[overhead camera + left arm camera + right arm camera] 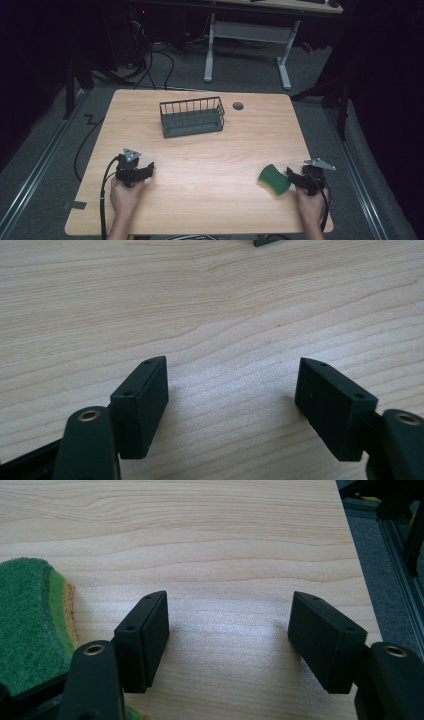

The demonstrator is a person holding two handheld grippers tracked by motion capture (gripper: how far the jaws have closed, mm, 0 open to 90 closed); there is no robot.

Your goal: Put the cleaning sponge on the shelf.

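High view: green-and-yellow scouring sponge [274, 180] lies just left of the wide-spread, empty right claw [296, 179], the nearer one.

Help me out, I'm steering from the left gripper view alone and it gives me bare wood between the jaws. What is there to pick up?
Observer: A green sponge lies near the table's right front edge, just beside the right gripper.
Operator: Is that gripper holding it?
Observer: No. In the right gripper view the jaws stand open over bare wood, with the sponge outside the left jaw.
Operator: Anywhere to put it?
Observer: A dark wire basket stands at the table's far middle, upright and empty as far as the high view shows.
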